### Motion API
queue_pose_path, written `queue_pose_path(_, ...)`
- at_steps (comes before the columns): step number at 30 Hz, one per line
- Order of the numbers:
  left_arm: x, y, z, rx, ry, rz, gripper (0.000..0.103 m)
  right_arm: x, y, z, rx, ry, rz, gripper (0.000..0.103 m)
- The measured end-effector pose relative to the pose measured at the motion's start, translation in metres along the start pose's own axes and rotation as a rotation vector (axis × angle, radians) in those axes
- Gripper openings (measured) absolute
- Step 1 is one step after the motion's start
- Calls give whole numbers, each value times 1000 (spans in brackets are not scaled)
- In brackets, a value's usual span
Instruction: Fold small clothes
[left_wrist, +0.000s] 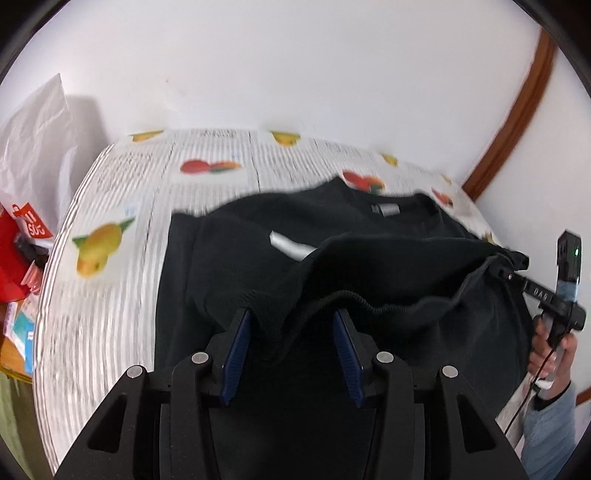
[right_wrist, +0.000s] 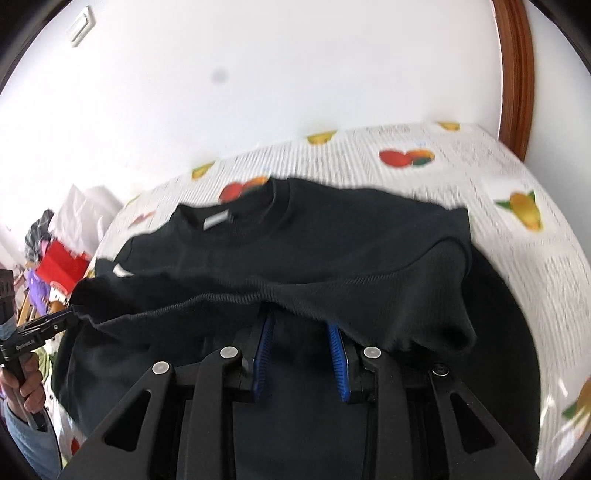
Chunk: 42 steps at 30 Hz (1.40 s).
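A black sweatshirt (left_wrist: 258, 229) (right_wrist: 332, 229) lies on a fruit-print tablecloth (left_wrist: 110, 184) (right_wrist: 517, 166), collar towards the wall, with a grey neck label (right_wrist: 216, 221). Its ribbed hem (left_wrist: 388, 306) (right_wrist: 207, 297) is lifted and stretched between both grippers, above the body of the shirt. My left gripper (left_wrist: 291, 314) (right_wrist: 70, 314) has its blue pads apart, and the hem hangs over the fingertips. My right gripper (right_wrist: 300, 319) (left_wrist: 517, 260) also stands with a gap between its pads, the hem draped across its tips. The cloth hides both sets of tips.
White and red bags (left_wrist: 33, 147) (right_wrist: 66, 266) are piled off the table's left end. A brown wooden frame (left_wrist: 517, 110) (right_wrist: 517, 74) runs up the white wall at the right. A person's hands (left_wrist: 550, 347) (right_wrist: 26, 380) hold the gripper handles.
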<state>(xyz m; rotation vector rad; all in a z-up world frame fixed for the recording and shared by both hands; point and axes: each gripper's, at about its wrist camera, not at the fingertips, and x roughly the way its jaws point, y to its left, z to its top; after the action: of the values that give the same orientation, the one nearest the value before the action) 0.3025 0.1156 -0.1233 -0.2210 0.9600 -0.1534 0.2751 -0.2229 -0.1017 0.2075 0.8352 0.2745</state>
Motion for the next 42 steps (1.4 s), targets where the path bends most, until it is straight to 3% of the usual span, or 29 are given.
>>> queue_pose_path(5, -4, 13, 25, -40, -65, 6, 45, -1, -6, 31, -43, -71, -119, 30)
queue_pose_path(8, -7, 20, 29, -28, -77, 2, 50, -7, -19, 41, -44, -81, -136, 38)
queue_pose_path(12, 6, 27, 26, 8, -40, 25, 52, -7, -36, 38, -56, -72, -148, 52)
queue_pose_path(18, 35, 30, 19, 41, 30, 38, 49, 28, -46, 37, -88, 23, -195, 53)
queue_pose_path(19, 36, 29, 18, 47, 28, 33, 40, 34, -46, 37, -101, 28, -210, 53)
queue_pose_path(22, 30, 18, 16, 91, 11, 86, 14, 48, -46, 38, -127, 60, -239, 47)
queue_pose_path(24, 18, 13, 18, 99, -23, 78, 12, 47, -45, 38, -144, 46, -262, 22)
queue_pose_path(26, 5, 13, 23, 71, -68, 49, 12, 31, -46, 40, -156, 2, -236, 16)
queue_pose_path(28, -4, 16, 30, 28, -110, 23, 12, 0, -52, 43, -116, -115, -184, 15)
queue_pose_path(30, -3, 18, 36, 0, -131, 29, 12, -23, -60, 47, -66, -193, -125, 15)
queue_pose_path(32, 8, 22, 40, -29, -127, 31, 12, -30, -65, 50, -40, -229, -125, 15)
queue_pose_path(36, 38, 34, 42, -104, -67, 15, 12, 2, -77, 54, -3, -133, -158, 16)
queue_pose_path(40, 58, 37, 33, -106, -23, 52, 12, 38, -85, 48, 8, -18, -209, 18)
queue_pose_path(42, 62, 39, 33, -115, -12, 50, 13, 39, -84, 49, 5, -6, -223, 22)
